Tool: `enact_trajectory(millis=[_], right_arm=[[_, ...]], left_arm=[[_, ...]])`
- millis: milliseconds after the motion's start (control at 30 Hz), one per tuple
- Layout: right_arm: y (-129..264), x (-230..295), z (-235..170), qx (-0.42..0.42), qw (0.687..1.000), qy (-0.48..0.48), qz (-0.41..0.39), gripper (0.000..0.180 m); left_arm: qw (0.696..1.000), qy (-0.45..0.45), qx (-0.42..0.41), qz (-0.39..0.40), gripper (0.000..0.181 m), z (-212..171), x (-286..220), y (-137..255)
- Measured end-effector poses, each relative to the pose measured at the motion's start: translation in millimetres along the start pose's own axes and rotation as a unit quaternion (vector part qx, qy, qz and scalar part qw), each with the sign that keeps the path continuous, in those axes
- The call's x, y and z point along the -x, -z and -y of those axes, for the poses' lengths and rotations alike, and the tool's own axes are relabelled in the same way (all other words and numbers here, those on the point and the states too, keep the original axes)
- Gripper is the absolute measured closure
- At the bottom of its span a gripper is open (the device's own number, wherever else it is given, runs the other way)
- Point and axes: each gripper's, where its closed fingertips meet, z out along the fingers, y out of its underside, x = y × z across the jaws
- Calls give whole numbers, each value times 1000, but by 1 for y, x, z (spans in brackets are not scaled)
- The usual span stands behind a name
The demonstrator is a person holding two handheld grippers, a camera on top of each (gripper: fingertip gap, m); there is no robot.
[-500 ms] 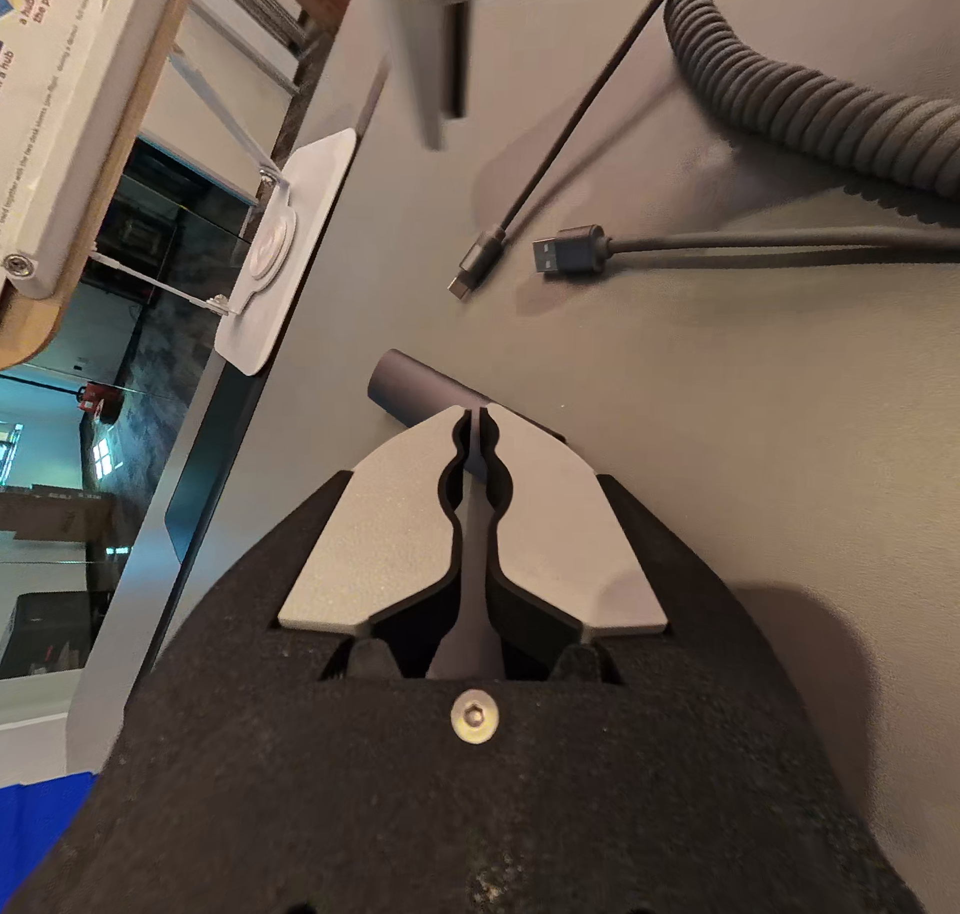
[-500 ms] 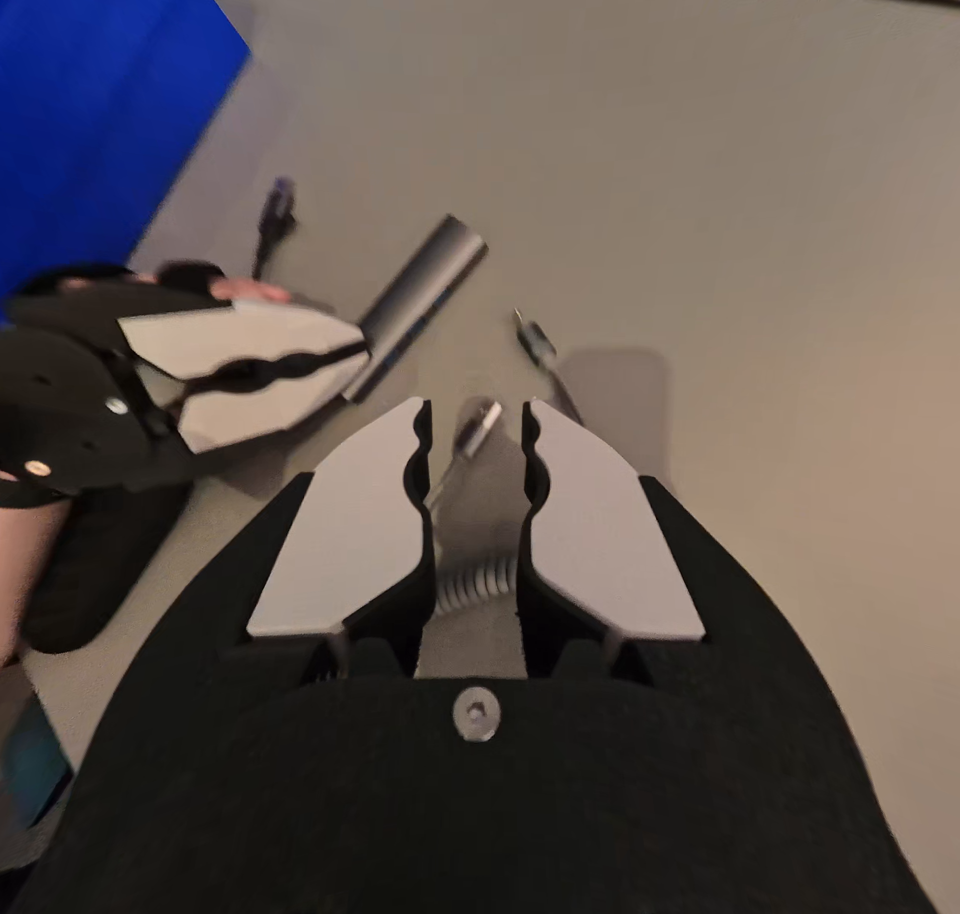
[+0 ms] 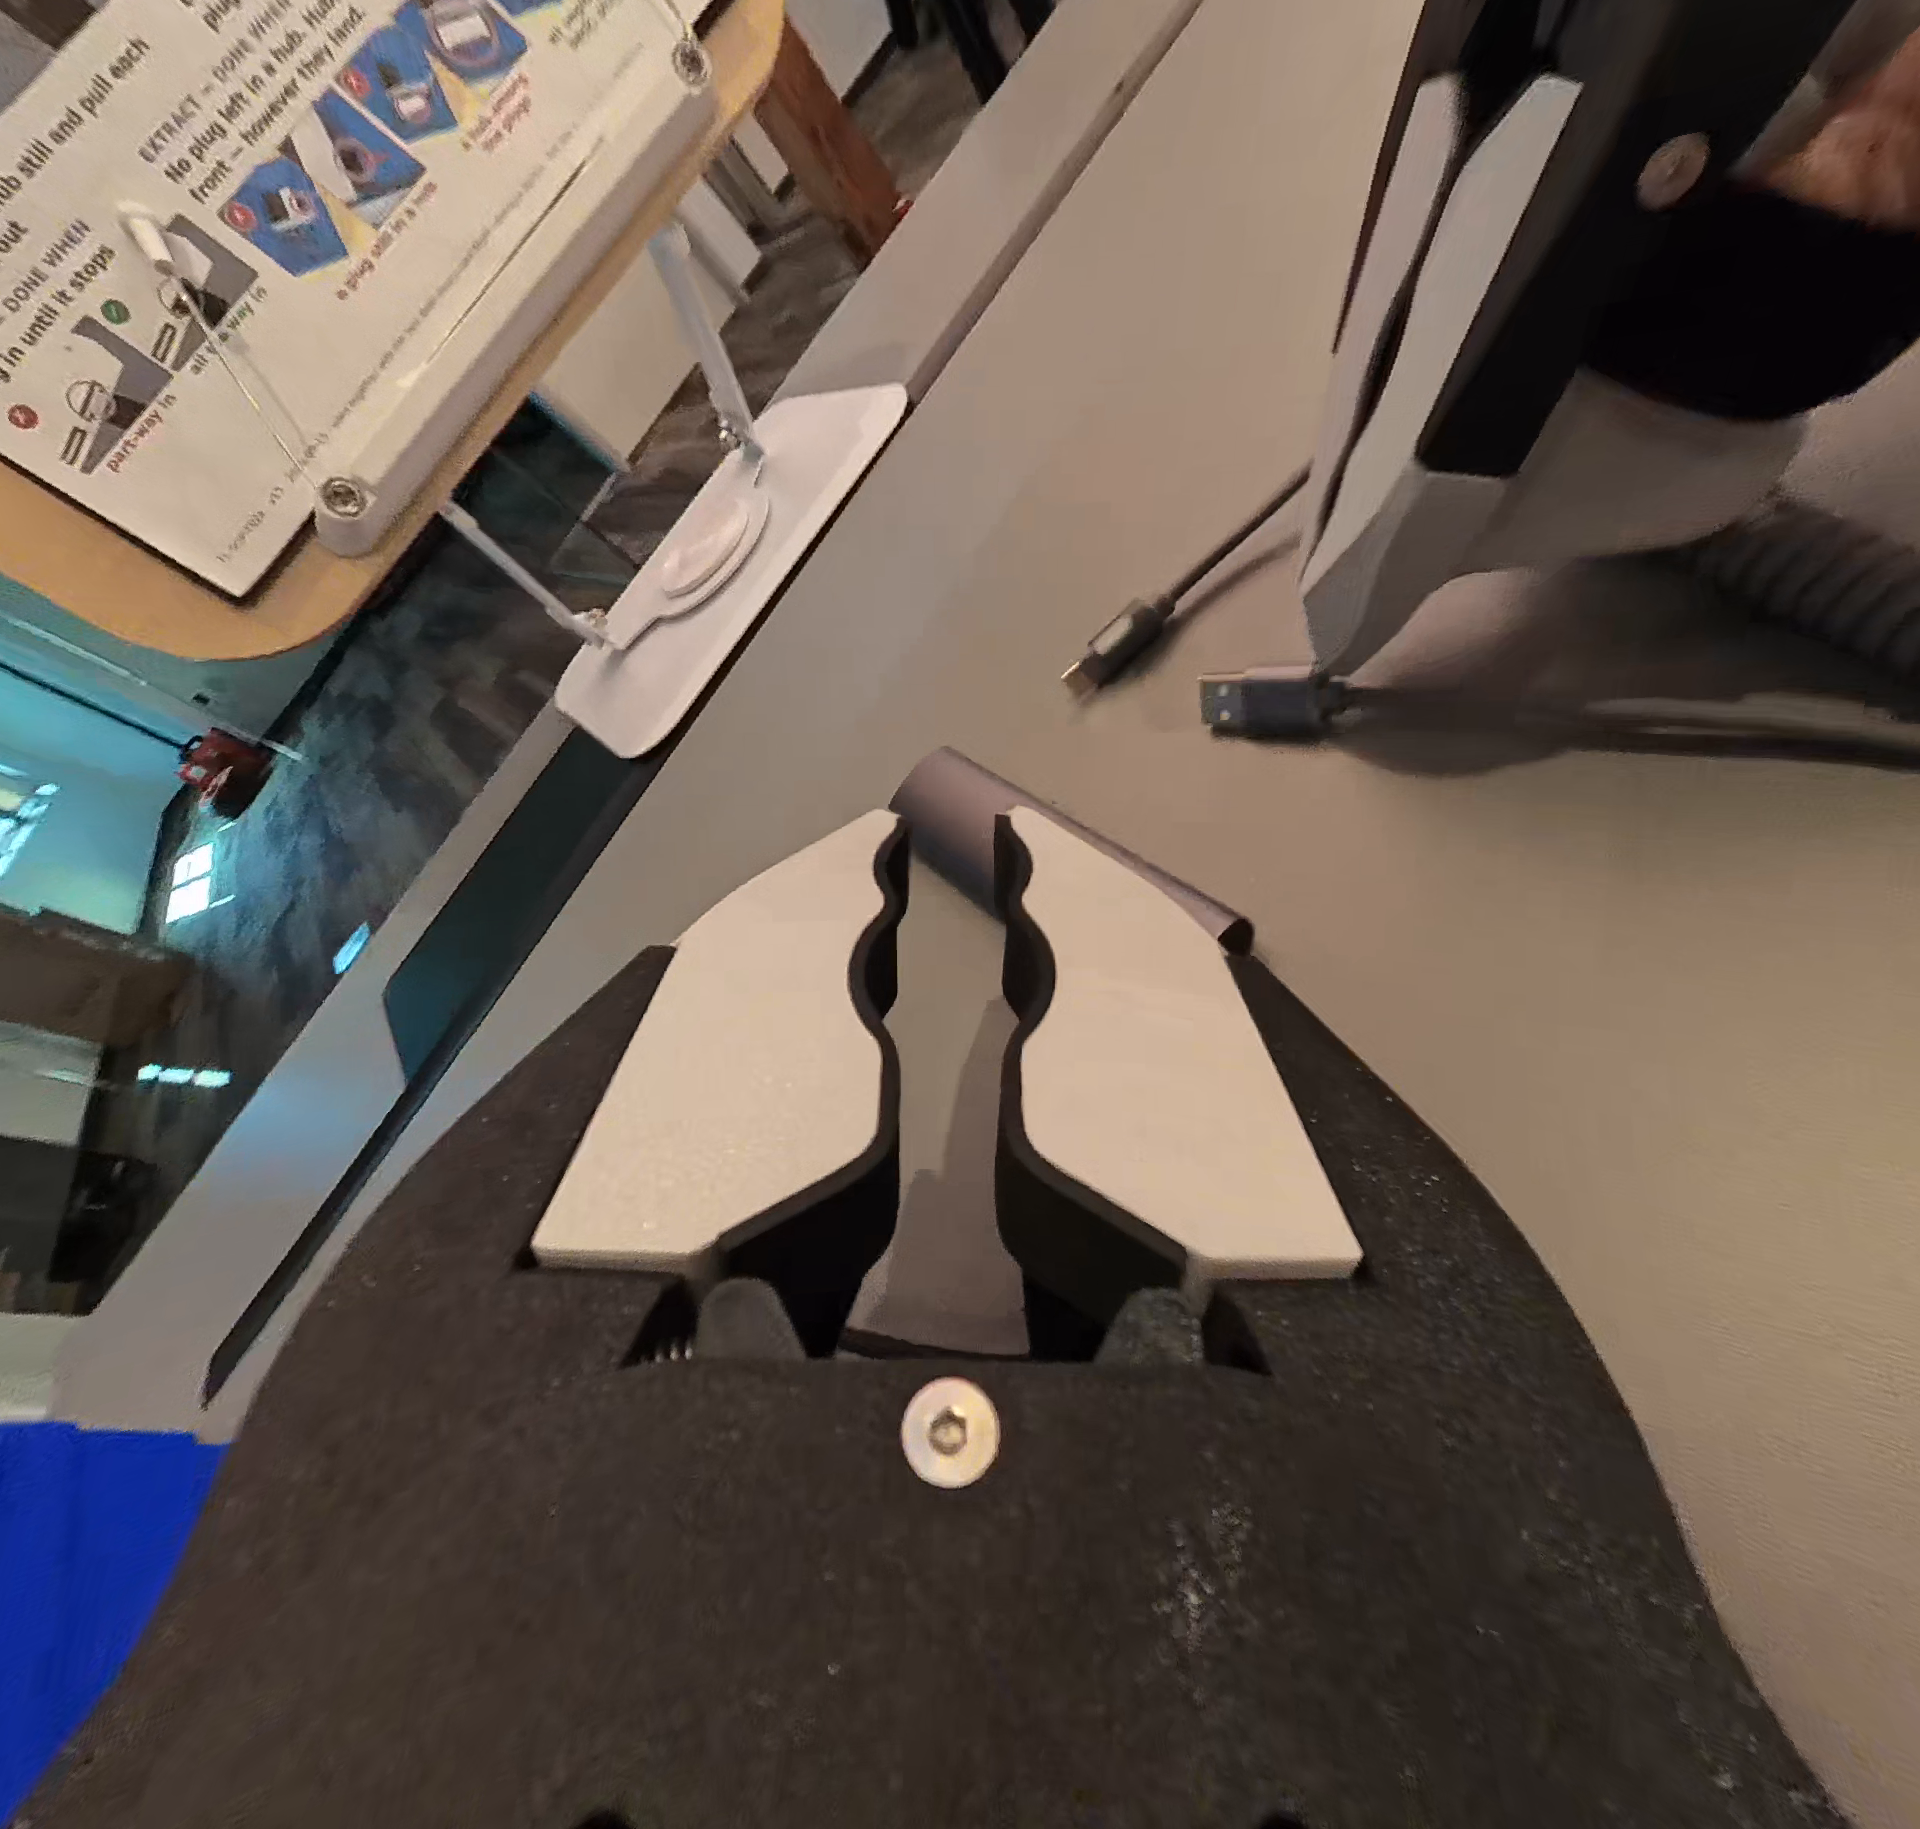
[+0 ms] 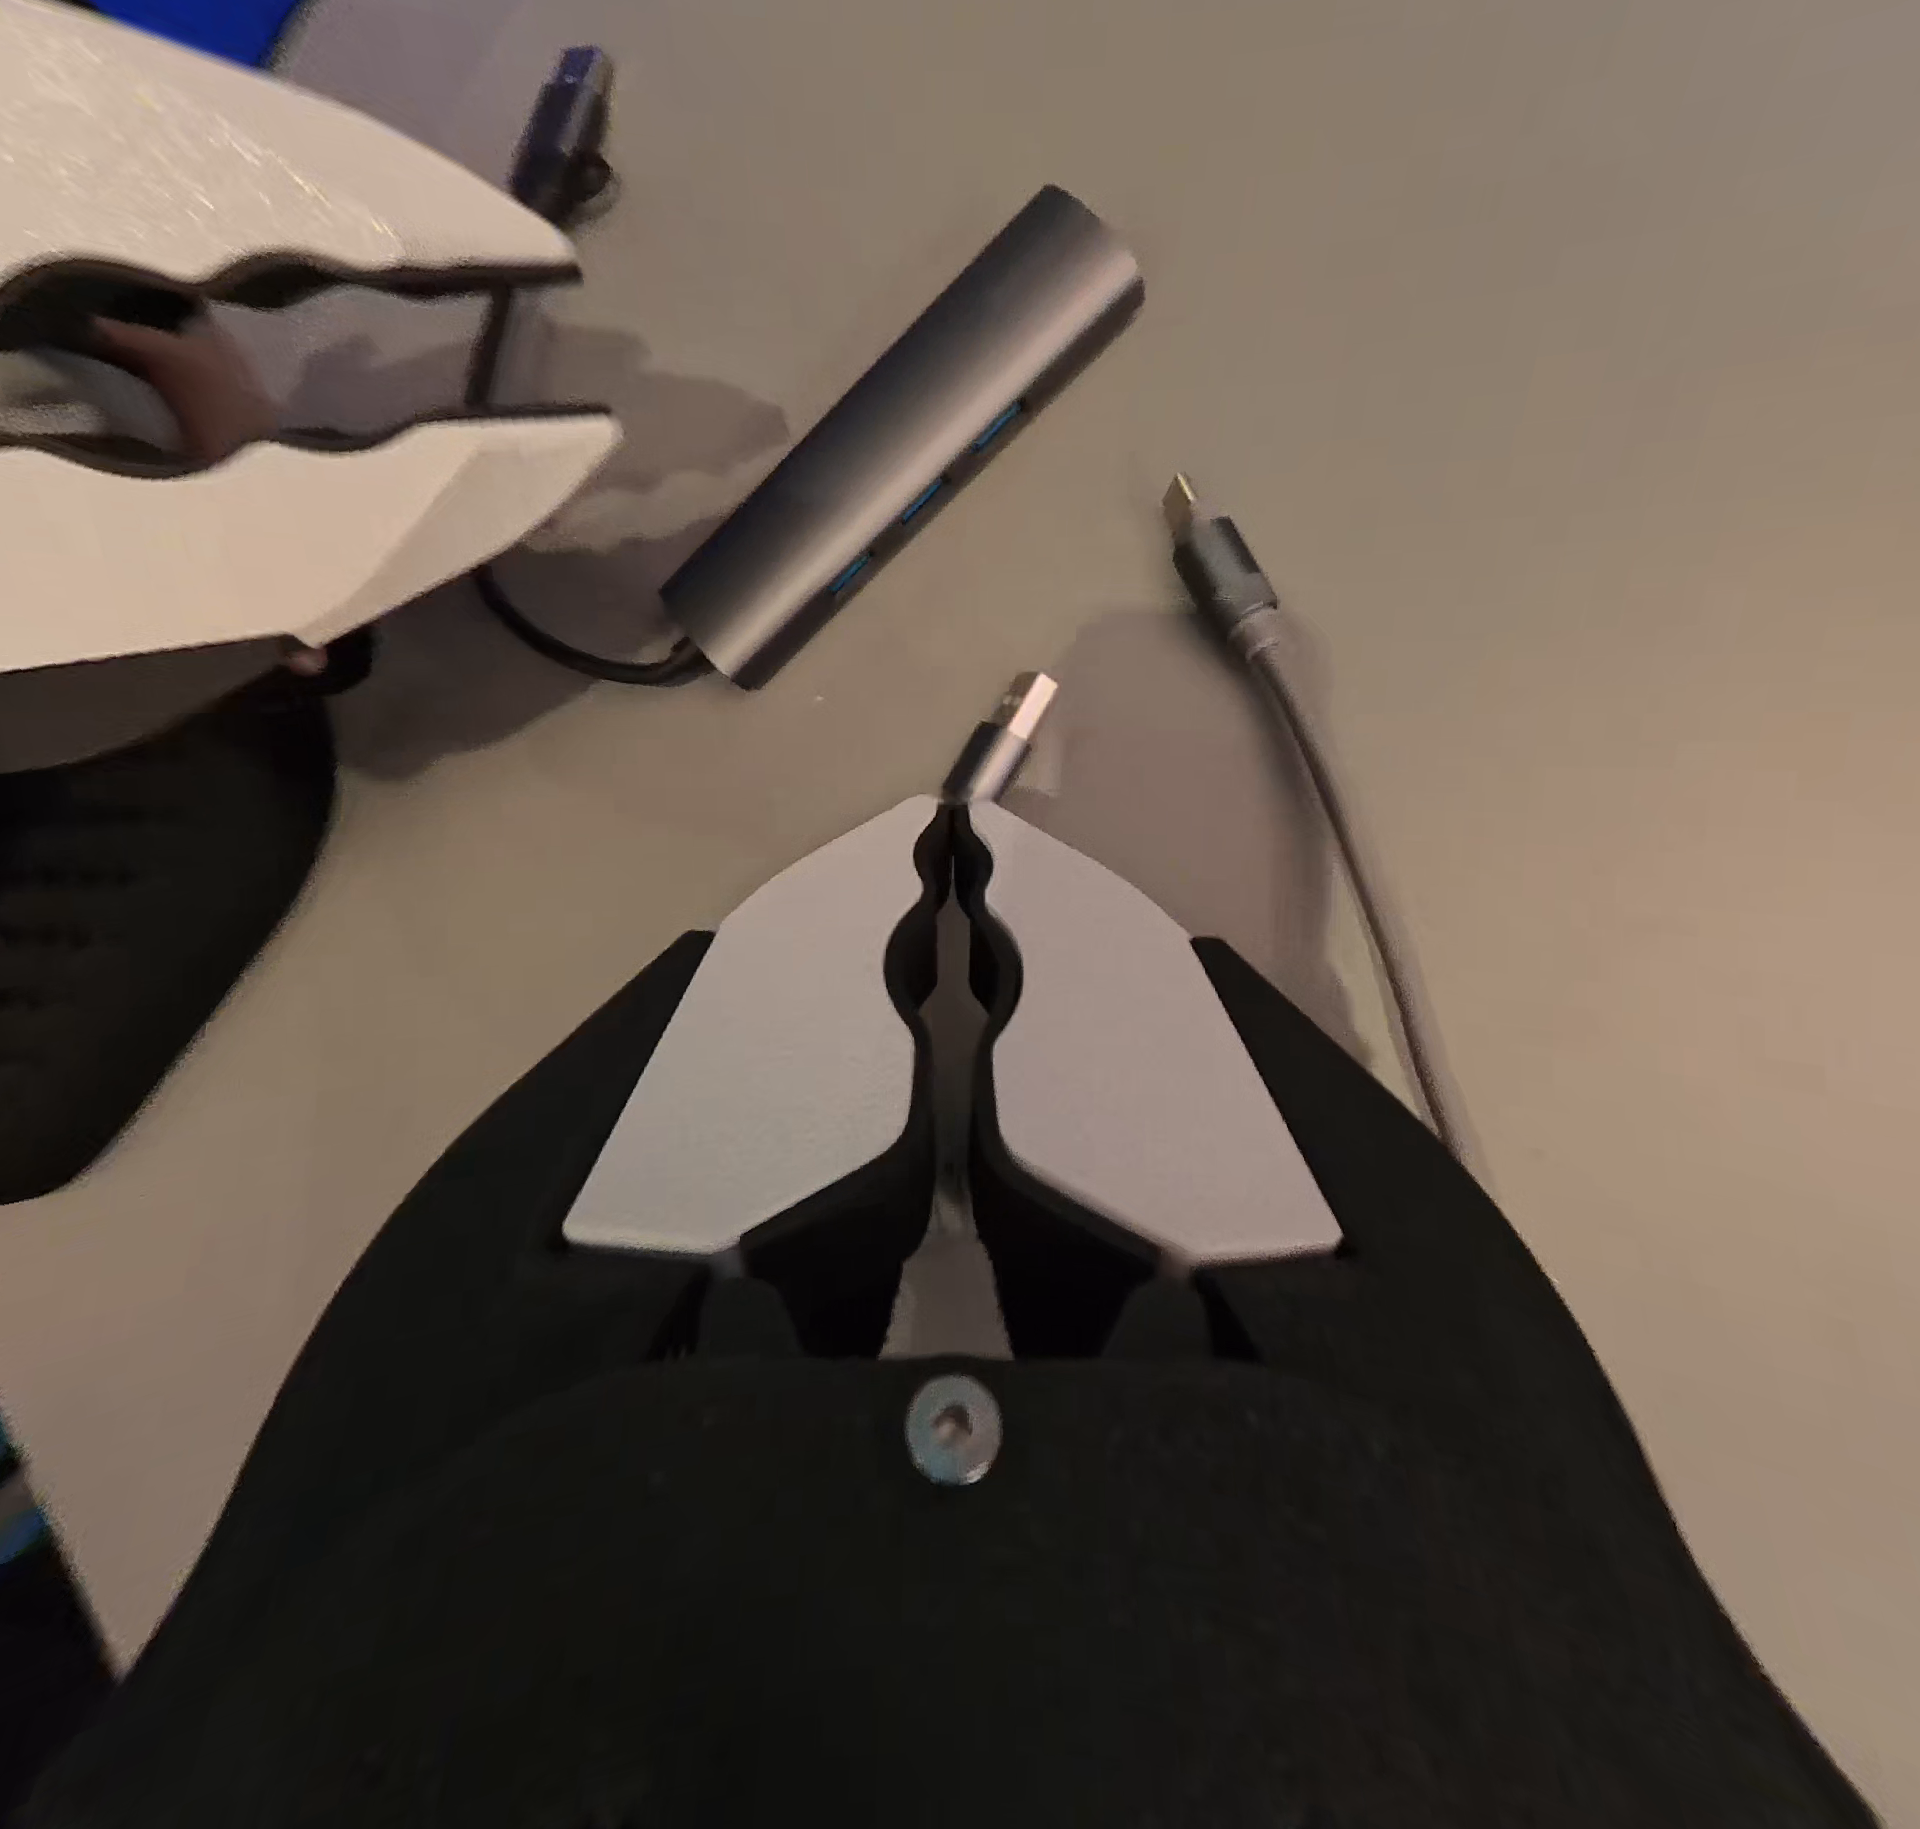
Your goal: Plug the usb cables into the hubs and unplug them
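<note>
A dark grey USB hub (image 4: 904, 429) with blue ports lies on the grey table (image 4: 1455, 221). In the left wrist view its end (image 3: 940, 823) shows between and under my fingertips. My left gripper (image 3: 951, 829) hovers over it with the jaws a little apart, holding nothing; it also shows in the right wrist view (image 4: 520, 340), beside the hub's cable end. My right gripper (image 4: 951, 813) is shut on the rear of the USB-A plug (image 4: 1013, 730), which points towards the hub. The right gripper (image 3: 1325, 626) also shows in the left wrist view, at that plug (image 3: 1262, 704).
A smaller plug (image 4: 1221, 564) on a grey cable lies right of the hub, also seen in the left wrist view (image 3: 1112, 641). A coiled cable (image 3: 1808, 574) lies behind. The hub's own plug (image 4: 571, 117) lies at the back. An instruction sheet (image 3: 312, 169) on a white stand (image 3: 727, 553) sits at the table edge. The left gripper's tips are roughly 9 cm from the right gripper's.
My left jaws have gone from shut to slightly open over the hub. My right gripper has come down and shut on the USB-A plug, closer to the hub.
</note>
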Motion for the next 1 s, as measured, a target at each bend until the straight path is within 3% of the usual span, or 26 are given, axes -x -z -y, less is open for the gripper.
enact_trajectory(millis=[100,167,233,367,500,600,733,867,1000], right_arm=[[7,4,1,-15,998,-40,41,180],[10,1,0,-14,1000,-22,7,179],[10,-1,-2,-13,999,5,-45,163],[0,7,-6,16,993,49,-106,160],[-11,1,-12,63,980,116,-152,175],[-10,10,-10,41,988,111,-98,176],[16,32,6,-26,996,52,70,176],[49,42,15,-51,969,19,241,176],[63,39,17,-51,938,25,342,176]], left_arm=[[1000,4,-11,1,167,2,3,2],[1000,8,-10,10,167,1,8,4],[1000,14,-13,19,167,1,13,5],[1000,11,-8,21,168,0,13,5],[1000,1,2,21,167,-2,10,4],[1000,4,-9,20,167,0,11,6],[998,-17,-59,1,164,16,5,15],[986,-69,-151,7,164,55,-5,35],[981,-113,-155,0,162,66,-20,37]])
